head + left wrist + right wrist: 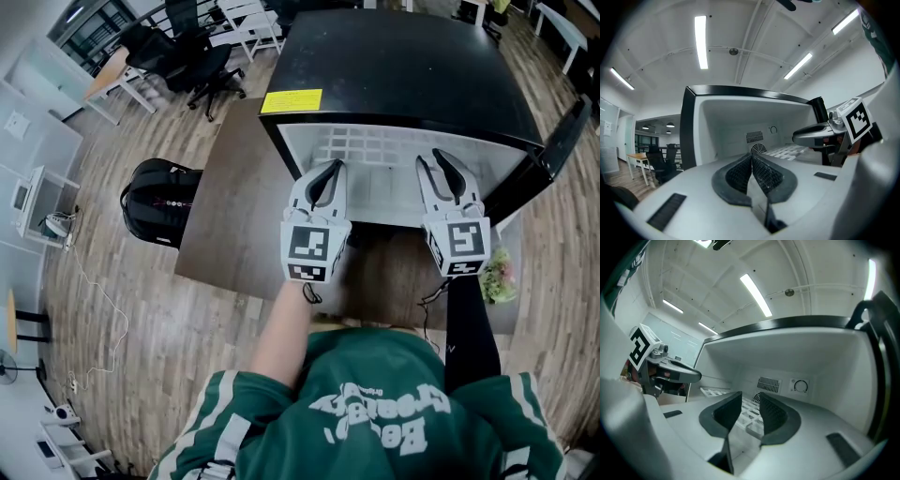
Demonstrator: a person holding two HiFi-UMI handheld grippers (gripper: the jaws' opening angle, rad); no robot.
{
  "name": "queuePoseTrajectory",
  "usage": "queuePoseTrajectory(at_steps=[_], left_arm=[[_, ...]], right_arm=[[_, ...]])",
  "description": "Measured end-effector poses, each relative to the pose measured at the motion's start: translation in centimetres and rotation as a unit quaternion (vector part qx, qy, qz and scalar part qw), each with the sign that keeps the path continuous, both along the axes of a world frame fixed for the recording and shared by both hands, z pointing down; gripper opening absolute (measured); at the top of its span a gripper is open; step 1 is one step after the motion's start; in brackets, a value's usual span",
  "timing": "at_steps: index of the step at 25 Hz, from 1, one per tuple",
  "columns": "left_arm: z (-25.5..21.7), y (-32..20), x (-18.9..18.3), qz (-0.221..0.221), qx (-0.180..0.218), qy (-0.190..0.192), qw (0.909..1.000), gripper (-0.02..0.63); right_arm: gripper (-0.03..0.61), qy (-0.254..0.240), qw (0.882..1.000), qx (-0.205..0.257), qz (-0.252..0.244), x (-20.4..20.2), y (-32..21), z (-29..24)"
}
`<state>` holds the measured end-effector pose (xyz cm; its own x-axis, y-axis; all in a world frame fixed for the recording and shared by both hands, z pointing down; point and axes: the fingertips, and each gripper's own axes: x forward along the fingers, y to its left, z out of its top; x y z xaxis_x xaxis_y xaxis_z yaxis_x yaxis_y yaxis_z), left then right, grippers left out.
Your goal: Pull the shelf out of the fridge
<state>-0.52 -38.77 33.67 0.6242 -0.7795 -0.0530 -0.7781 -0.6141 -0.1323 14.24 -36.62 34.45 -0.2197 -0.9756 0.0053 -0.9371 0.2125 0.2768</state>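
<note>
The white plastic grid shelf point(375, 148) lies inside the open black mini fridge point(403, 66). At its near edge, the left gripper point(329, 171) has its jaws pressed together. The right gripper point(434, 161), further right, has its jaws spread above the grid, pinching nothing.

A yellow rectangular sticker point(292, 100) lies on the black fridge top point(403, 66), upper centre; its print is too small to read. White lettering point(375, 424) on the green sweatshirt point(281, 450), bottom centre, is upside down and illegible.
</note>
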Motion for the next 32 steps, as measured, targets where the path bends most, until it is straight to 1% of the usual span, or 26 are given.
queuePoseTrajectory(at_steps=[3, 5, 7, 11, 13, 14, 16, 19, 21, 22, 23, 24, 25, 26, 28, 29, 31, 32], left_arm=[[0.2, 0.0, 0.1, 0.001, -0.001, -0.001, 1.0, 0.017], [0.3, 0.0, 0.2, 0.0, -0.002, -0.001, 1.0, 0.017], [0.3, 0.0, 0.2, 0.001, -0.002, -0.001, 1.0, 0.017], [0.2, 0.0, 0.3, 0.0, -0.003, 0.001, 1.0, 0.017], [0.2, -0.1, 0.2, 0.0, -0.003, 0.001, 1.0, 0.017], [0.2, -0.1, 0.1, 0.0, -0.003, 0.001, 1.0, 0.017], [0.2, 0.0, 0.1, 0.001, -0.003, 0.001, 1.0, 0.017], [0.3, 0.1, 0.0, 0.001, -0.004, 0.0, 1.0, 0.017], [0.4, 0.1, 0.1, 0.001, -0.005, 0.0, 1.0, 0.017], [0.5, 0.0, 0.1, 0.001, -0.005, 0.0, 1.0, 0.017], [0.5, 0.0, 0.1, 0.001, -0.005, 0.0, 1.0, 0.017], [0.5, 0.0, 0.1, 0.002, -0.006, 0.0, 1.0, 0.017], [0.6, 0.0, 0.2, 0.002, -0.006, -0.001, 1.0, 0.017], [0.6, 0.0, 0.2, 0.002, -0.006, -0.001, 1.0, 0.017], [0.5, -0.1, 0.3, 0.003, -0.005, -0.001, 1.0, 0.017], [0.5, -0.1, 0.3, 0.003, -0.005, -0.001, 1.0, 0.017], [0.4, -0.1, 0.3, 0.004, -0.004, -0.001, 1.0, 0.017], [0.5, -0.2, 0.3, 0.004, -0.004, -0.001, 1.0, 0.017]], right_arm=[[0.171, 0.045, 0.999, -0.007, -0.011, -0.6, -0.1, 0.2], [0.204, 0.093, 0.996, -0.008, -0.013, -0.9, -0.4, 0.3], [0.224, 0.138, 0.99, -0.008, -0.019, -1.3, -0.6, 0.8], [0.258, 0.176, 0.983, -0.036, -0.04, -1.9, -0.4, 2.0], [0.269, 0.213, 0.975, -0.051, -0.042, -2.1, -0.7, 3.2], [0.273, 0.238, 0.968, -0.058, -0.044, -2.1, -0.8, 4.0], [0.284, 0.295, 0.952, -0.068, -0.042, -2.2, -1.1, 5.2], [0.285, 0.377, 0.923, -0.074, -0.012, -1.3, -1.9, 6.2], [0.277, 0.431, 0.899, -0.078, 0.027, -0.1, -2.8, 6.6], [0.255, 0.457, 0.885, -0.078, 0.049, 0.5, -3.2, 6.6], [0.221, 0.48, 0.871, -0.077, 0.067, 1.0, -3.5, 6.6], [0.218, 0.499, 0.86, -0.075, 0.079, 1.3, -3.8, 6.6], [0.218, 0.513, 0.851, -0.073, 0.086, 1.5, -4.0, 6.6], [0.218, 0.521, 0.845, -0.072, 0.09, 1.5, -4.2, 6.5], [0.215, 0.525, 0.843, -0.07, 0.093, 1.0, -4.5, 6.3], [0.208, 0.53, 0.84, -0.069, 0.097, 0.9, -4.6, 6.3], [0.177, 0.549, 0.826, -0.069, 0.107, 0.9, -4.9, 6.7], [0.153, 0.554, 0.822, -0.069, 0.109, 0.8, -4.9, 7.0]])
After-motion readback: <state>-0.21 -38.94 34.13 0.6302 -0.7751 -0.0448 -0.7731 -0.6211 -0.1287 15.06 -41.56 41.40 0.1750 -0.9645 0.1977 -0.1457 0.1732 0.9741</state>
